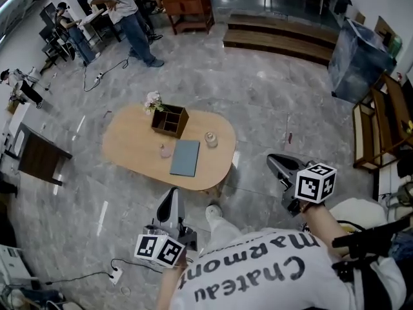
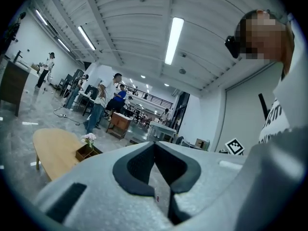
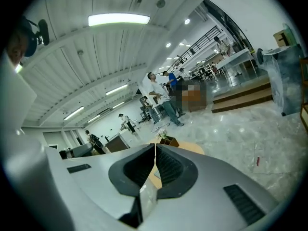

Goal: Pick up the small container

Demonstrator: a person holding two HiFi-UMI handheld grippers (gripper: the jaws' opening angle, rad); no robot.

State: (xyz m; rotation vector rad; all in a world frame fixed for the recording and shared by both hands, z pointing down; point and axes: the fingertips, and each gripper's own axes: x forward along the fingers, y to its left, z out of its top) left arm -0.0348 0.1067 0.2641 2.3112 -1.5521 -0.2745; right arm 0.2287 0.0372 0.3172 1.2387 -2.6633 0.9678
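A small clear container (image 1: 211,139) stands on the oval wooden table (image 1: 129,141), right of a grey-blue mat (image 1: 185,157). A wooden box (image 1: 170,120) with small flowers (image 1: 153,101) sits at the table's far side, and a little pale object (image 1: 166,151) lies left of the mat. My left gripper (image 1: 171,194) hovers over the floor short of the table's near edge, shut and empty; its tips meet in the left gripper view (image 2: 155,143). My right gripper (image 1: 271,158) is off the table's right end, also shut (image 3: 155,146) with nothing held.
Several people stand at desks at the far left. A wooden cabinet (image 1: 187,5) and low steps (image 1: 277,37) are beyond the table. A slatted bench (image 1: 371,134) is at right, a dark side table (image 1: 39,157) at left, a power strip (image 1: 116,275) with cable on the floor.
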